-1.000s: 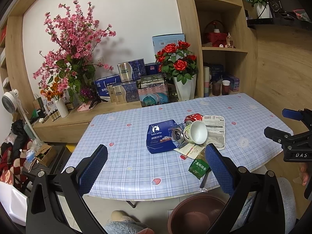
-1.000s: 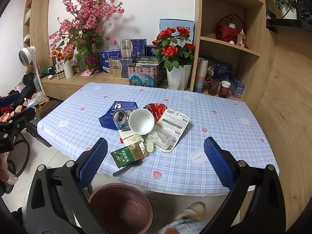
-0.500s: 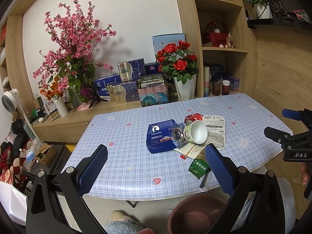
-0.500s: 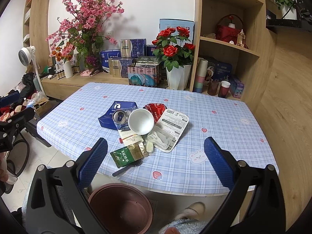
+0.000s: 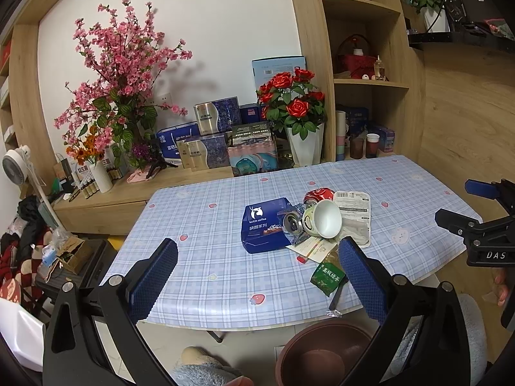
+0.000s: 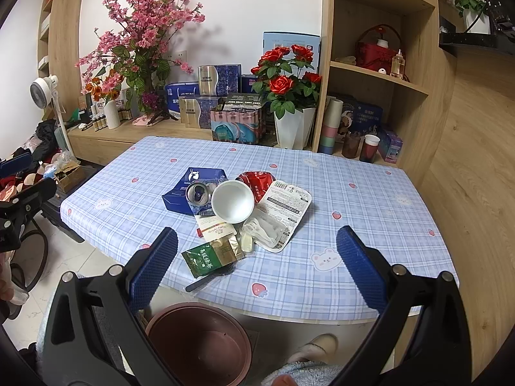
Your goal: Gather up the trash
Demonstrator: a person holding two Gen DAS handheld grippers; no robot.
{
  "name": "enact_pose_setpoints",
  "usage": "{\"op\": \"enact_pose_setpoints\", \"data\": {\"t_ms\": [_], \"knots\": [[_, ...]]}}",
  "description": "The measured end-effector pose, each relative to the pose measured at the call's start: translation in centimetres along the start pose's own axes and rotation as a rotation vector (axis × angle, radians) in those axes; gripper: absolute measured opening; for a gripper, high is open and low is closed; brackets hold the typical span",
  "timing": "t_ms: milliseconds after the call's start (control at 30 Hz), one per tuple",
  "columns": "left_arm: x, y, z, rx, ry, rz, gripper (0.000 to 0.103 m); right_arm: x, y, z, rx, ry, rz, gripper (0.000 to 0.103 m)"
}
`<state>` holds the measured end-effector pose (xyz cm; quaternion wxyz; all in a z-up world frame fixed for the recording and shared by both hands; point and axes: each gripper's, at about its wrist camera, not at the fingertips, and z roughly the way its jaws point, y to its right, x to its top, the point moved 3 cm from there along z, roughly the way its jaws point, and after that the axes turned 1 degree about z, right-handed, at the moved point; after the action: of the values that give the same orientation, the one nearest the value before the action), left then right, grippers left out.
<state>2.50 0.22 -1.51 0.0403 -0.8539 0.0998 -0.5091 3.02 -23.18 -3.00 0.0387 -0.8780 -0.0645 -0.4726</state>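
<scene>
Checked tablecloth [image 6: 354, 193] ahead of both spread, empty claws, left [image 5: 257, 276] and right [image 6: 257, 267], bears a trash heap [image 6: 238, 206] just beyond the right's fingertips, a brown bin [image 6: 199, 344] waiting below, apparently to catch it.

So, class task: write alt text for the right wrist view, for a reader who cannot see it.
A pile of trash, including a white paper cup, a crushed can, a blue box and a green tea packet, sits on a blue checked table. The open right tool hovers above a brown bin below the table edge.
</scene>
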Motion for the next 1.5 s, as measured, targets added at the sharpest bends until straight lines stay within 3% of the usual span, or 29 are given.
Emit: {"op": "enact_pose_setpoints", "data": {"t_ms": [933, 1133, 1233, 1500], "knots": [[-0.4, -0.2, 0.9, -0.005, -0.021, -0.025, 0.098, -0.6, -0.7, 0.6, -0.014, -0.021, -0.009, 0.097], [-1.9, -0.1, 2.2, 0.005, -0.027, -0.003, 0.098, -1.5, -0.3, 1.8, -0.033, -0.039, 0.004, 0.097], [-3.2, -0.3, 3.5, -0.025, -0.057, -0.032, 0.098, -2.6, 0.0, 2.7, -0.021, -0.049, 0.024, 0.097], [-6.1, -0.7, 6.3, -0.044, -0.087, -0.066, 0.098, -5.8, 1.0, 6.1, 0.005, -0.138, 0.098, 0.097]]}}
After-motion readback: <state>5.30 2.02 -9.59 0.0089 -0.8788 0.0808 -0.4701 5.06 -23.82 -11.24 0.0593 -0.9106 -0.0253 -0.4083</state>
